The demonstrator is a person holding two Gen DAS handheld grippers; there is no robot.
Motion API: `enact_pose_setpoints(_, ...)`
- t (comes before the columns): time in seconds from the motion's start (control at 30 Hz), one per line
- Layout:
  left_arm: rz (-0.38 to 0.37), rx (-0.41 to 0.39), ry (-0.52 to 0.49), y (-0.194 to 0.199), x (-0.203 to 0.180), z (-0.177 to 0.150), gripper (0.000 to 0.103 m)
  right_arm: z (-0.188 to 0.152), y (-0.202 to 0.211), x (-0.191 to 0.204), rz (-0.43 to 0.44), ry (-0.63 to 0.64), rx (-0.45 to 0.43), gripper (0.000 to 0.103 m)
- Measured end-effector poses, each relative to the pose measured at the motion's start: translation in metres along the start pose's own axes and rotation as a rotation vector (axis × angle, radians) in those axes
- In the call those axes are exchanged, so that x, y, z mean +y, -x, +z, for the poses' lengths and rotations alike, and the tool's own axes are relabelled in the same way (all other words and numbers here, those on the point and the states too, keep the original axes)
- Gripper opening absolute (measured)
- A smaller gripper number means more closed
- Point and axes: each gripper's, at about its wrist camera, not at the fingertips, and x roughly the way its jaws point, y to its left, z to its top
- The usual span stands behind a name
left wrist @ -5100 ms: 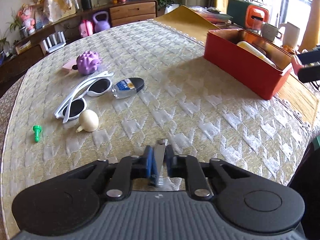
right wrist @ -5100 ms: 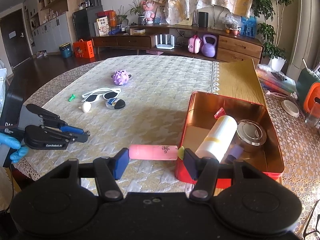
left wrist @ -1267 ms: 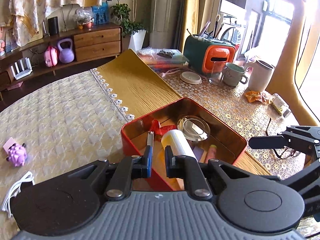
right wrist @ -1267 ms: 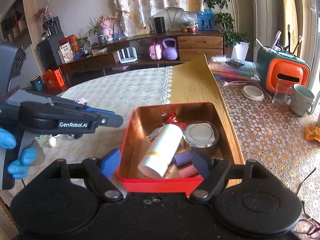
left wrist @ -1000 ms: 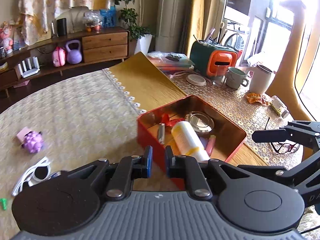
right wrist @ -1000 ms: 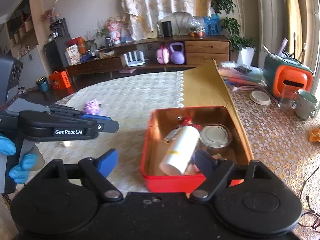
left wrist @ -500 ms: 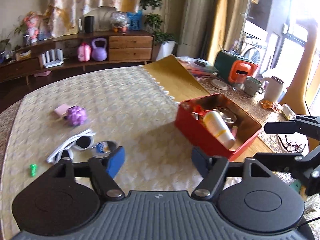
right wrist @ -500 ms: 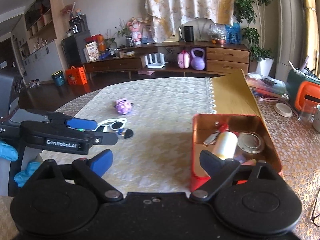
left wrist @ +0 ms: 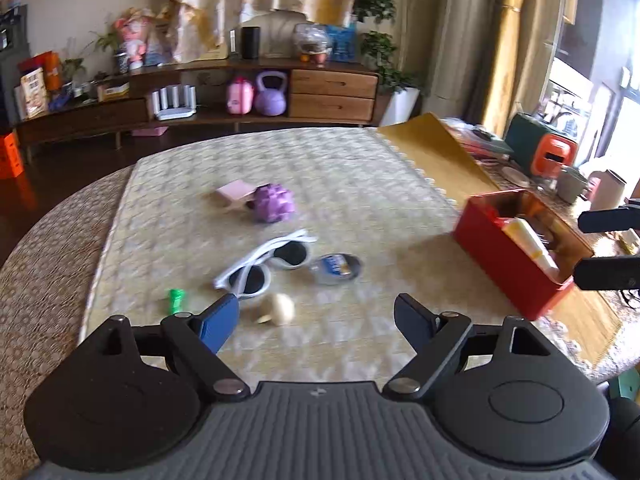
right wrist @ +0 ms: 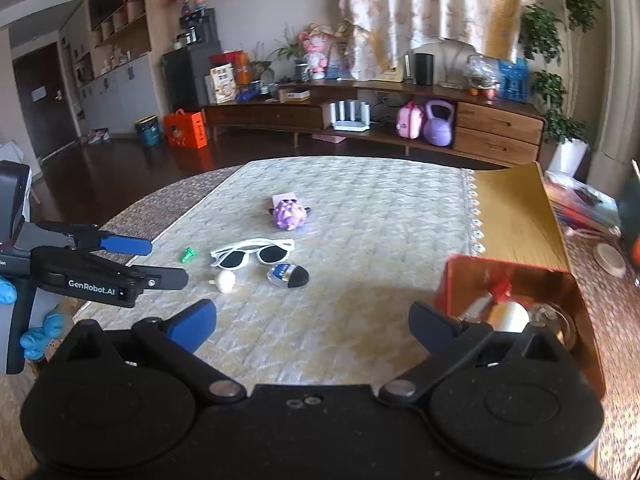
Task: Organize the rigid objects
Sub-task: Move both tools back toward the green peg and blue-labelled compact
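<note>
Left wrist view has the left gripper [left wrist: 316,316] with its jaws spread wide, having just been opening, nothing between them; the right gripper [right wrist: 312,322] is likewise wide apart, just opened further, and empty. Nearest the table's front edge lies a small cream bulb [left wrist: 278,309], likely light, hard and prone to roll, so a pinch across its round body suits. Beside it sits a tiny green peg [left wrist: 175,299], hard to pinch cleanly. Just beyond, the white sunglasses [left wrist: 266,266] look stiff but fragile; grasp at the bridge, not the lenses. A glossy oval case [left wrist: 336,267] beside them may slip. Farther toward mid-cloth rests a knobbly purple toy [left wrist: 274,204]. The red tin [left wrist: 508,256] stands at the right edge.
</note>
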Motion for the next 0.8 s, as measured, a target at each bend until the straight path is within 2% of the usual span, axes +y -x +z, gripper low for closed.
enact_pose_setpoints(0.03,0.011,0.0,0.011,-0.001,0.006,-0.001,0.093,0.002,-0.004,0.001,0.005,0.007,0.003,0.103)
enact_pose_setpoints(0.07,0.027,-0.002,0.026,-0.002,0.013,-0.003,0.102,0.003,-0.008,0.002,0.008,0.013,0.007,0.103)
enact_pose_setpoints(0.1,0.041,-0.008,0.04,-0.004,0.019,-0.004,0.103,0.006,-0.014,0.002,0.01,0.021,0.014,0.103)
enact_pose_setpoints(0.27,0.093,-0.003,0.098,-0.016,0.049,-0.008,0.103,0.013,-0.04,0.003,0.016,0.052,0.045,0.103)
enact_pose_setpoints(0.4,0.093,0.026,0.143,-0.031,0.069,-0.01,0.103,0.017,-0.063,0.003,0.022,0.088,0.074,0.103)
enact_pose_setpoints(0.57,0.141,0.021,0.177,-0.051,0.088,-0.014,0.103,0.024,-0.099,0.007,0.038,0.15,0.127,0.103)
enact_pose_setpoints(0.8,0.182,0.033,0.157,-0.078,0.099,-0.016,0.103,0.03,-0.147,0.012,0.066,0.217,0.192,0.101)
